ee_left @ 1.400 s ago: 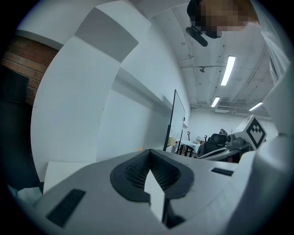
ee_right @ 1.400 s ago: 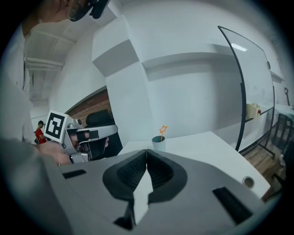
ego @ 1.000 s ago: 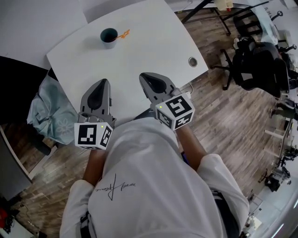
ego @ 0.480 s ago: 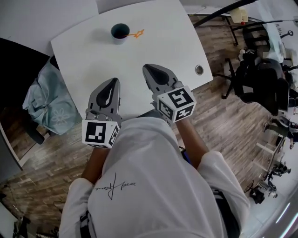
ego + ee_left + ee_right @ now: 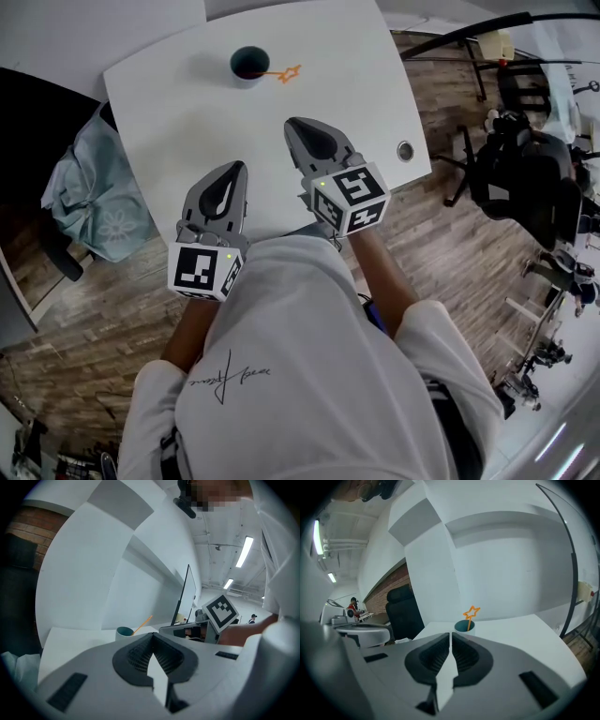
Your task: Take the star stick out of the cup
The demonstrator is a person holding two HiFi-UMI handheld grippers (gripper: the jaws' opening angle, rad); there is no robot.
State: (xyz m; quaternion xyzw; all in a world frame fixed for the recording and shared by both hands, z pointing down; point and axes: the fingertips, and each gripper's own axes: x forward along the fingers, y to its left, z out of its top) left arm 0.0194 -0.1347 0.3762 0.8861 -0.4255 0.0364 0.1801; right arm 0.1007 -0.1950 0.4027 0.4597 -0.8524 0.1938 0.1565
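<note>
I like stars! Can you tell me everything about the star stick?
The star stick is thin and orange, with an open star outline on top. Its lower end sits in the teal cup on the white table, and it leans out over the rim. Only the cup touches it.

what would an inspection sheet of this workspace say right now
surface: white table, with a grommet hole near its right edge
job's things: teal cup at the far side; orange star stick in it, star end leaning right
clutter: nothing seen
grippers: left gripper and right gripper over the table's near part, jaws together, nothing between them, well apart from the cup
cables: thin black line beyond the table; cable or rod, cannot tell
surroundings: wood floor; black chair on the right; pale blue cloth on the left
</note>
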